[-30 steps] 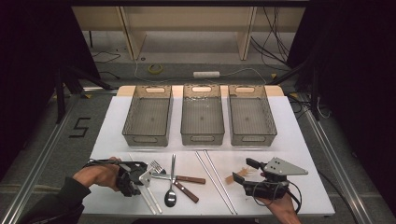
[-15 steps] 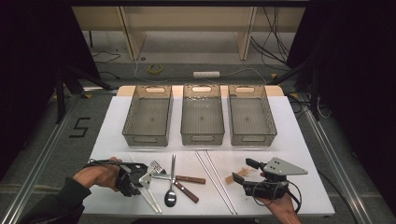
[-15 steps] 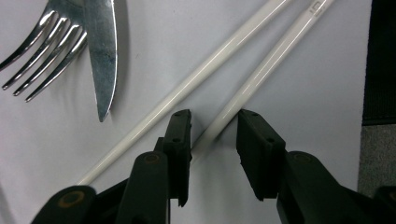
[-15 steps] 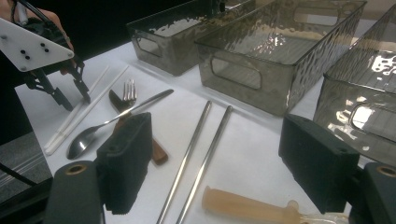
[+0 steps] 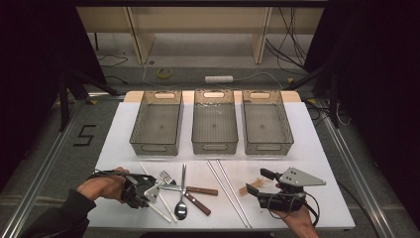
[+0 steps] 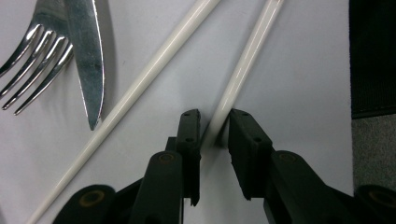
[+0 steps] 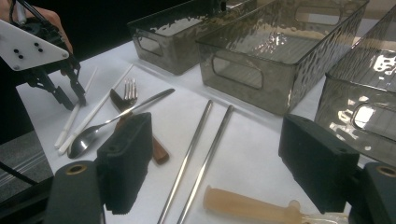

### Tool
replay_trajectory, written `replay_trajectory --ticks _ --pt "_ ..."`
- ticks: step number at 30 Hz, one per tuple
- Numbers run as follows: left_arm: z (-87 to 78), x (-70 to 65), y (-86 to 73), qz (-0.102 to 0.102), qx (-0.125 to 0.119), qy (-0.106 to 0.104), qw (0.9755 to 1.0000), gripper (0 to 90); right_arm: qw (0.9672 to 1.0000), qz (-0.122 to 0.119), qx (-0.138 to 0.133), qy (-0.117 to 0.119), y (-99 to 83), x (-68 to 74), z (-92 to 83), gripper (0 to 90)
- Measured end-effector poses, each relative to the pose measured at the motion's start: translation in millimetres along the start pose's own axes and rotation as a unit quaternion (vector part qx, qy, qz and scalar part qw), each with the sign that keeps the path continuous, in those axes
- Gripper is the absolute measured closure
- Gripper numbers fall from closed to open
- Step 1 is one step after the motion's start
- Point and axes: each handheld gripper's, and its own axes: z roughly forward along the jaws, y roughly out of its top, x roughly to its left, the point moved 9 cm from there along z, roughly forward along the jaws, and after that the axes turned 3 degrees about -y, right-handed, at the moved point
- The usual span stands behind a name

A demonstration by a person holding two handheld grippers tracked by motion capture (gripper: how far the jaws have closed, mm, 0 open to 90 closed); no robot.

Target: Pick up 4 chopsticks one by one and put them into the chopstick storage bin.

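My left gripper (image 6: 215,122) points down at the table, and its jaws have just been closing around one white chopstick (image 6: 243,70). In the left gripper view the stick runs from between my two black jaws up toward the top right of the frame; the left jaw sits against it, while I cannot tell whether the right jaw presses it yet. The second white chopstick (image 6: 140,88) lies just left of it, slanting from the bottom left to the top centre. Further left, in the upper left corner, a knife blade (image 6: 86,56) rests beside the tines of a fork (image 6: 32,51).

In the high view my left hand (image 5: 104,186) holds this gripper (image 5: 148,191) at the lower left of the white table (image 5: 317,148), next to a spoon (image 5: 181,208) and a brown-handled knife (image 5: 195,201).

My right gripper (image 7: 215,163) has its jaws wide apart with nothing between them. In its own view two metal chopsticks (image 7: 201,154) lie ahead at centre, and a tan handle (image 7: 252,207) sits at the bottom. Three clear bins (image 5: 214,124) stand in a row across the middle of the high view.
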Motion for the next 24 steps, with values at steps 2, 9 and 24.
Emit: replay_trajectory --ticks 2,9,24 --pt "-0.2 -0.5 -0.2 0.009 0.001 -0.003 1.0 74.7 1.0 0.0 0.0 0.0 0.0 0.0 0.0 27.3" --pt "-0.2 -1.8 -0.3 0.027 0.0 -0.001 0.9996 78.2 1.0 -0.001 0.0 0.001 -0.1 0.1 0.1 27.4" --pt "-0.4 -4.4 -1.0 0.047 -0.004 -0.009 0.9988 83.5 1.0 0.001 0.001 0.003 -0.3 0.7 0.8 27.5"
